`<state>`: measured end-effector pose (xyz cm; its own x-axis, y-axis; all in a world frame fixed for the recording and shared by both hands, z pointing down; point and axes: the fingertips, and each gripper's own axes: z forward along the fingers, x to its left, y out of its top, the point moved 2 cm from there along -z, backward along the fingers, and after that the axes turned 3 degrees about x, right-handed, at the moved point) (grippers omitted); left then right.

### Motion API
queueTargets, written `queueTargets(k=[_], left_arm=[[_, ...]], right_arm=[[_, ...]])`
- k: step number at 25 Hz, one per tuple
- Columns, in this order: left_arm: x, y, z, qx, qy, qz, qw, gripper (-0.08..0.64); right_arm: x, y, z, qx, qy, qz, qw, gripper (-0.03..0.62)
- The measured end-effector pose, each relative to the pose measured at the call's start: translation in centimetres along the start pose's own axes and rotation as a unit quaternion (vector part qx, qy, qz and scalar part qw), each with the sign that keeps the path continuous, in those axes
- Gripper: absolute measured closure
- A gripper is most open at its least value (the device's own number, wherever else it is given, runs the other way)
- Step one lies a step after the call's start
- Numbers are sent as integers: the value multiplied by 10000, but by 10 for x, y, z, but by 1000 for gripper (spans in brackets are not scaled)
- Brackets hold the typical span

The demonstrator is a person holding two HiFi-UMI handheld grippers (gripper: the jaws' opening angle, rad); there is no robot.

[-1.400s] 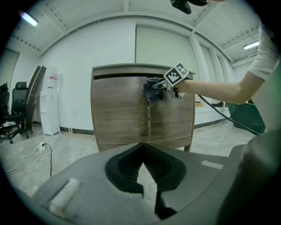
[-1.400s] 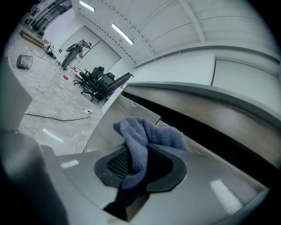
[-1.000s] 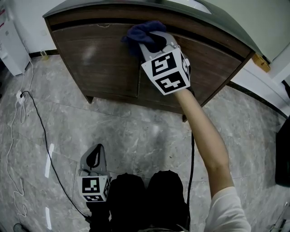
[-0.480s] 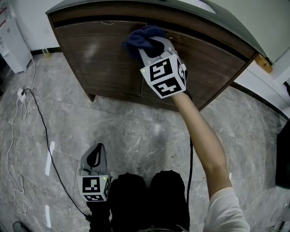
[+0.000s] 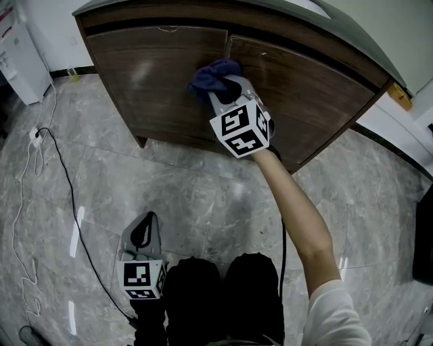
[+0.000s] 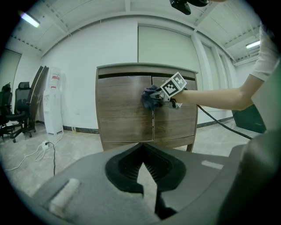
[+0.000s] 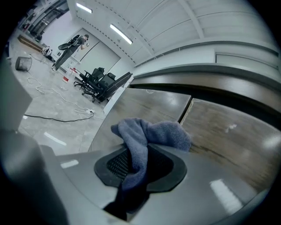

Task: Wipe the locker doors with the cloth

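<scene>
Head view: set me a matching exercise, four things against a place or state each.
1 cloth
2 left gripper
3 right gripper
4 white appliance

A low beside the legs, holding nothing
B standing on the floor, left of the locker
C against the locker doors, near their seam
D clamped on the cloth

Pairs: 1-C, 2-A, 3-D, 4-B

The locker (image 5: 155,15) stands at the far side, its left door (image 5: 162,74) and right door (image 5: 311,91) meeting at a seam in the middle. The cloth (image 5: 213,76) lies against the doors at that seam, between the jaws of the right gripper (image 5: 226,91) just before it. The left gripper (image 5: 142,236) hangs near and to the left, well apart from the locker. A cable (image 5: 62,177) trails over the floor (image 5: 203,196) on the left, and a water dispenser (image 5: 19,61) stands at the far left.
</scene>
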<state>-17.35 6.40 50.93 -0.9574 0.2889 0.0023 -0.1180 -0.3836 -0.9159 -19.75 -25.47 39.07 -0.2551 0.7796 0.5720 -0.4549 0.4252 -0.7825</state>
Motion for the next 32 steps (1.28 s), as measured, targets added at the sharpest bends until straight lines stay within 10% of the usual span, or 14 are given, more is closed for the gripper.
queueTargets(k=[32], left_arm=[[20,-6,-7,175,180,76,9997,560]], right_arm=[[130,-146,67,1043,906,133,9903,499]])
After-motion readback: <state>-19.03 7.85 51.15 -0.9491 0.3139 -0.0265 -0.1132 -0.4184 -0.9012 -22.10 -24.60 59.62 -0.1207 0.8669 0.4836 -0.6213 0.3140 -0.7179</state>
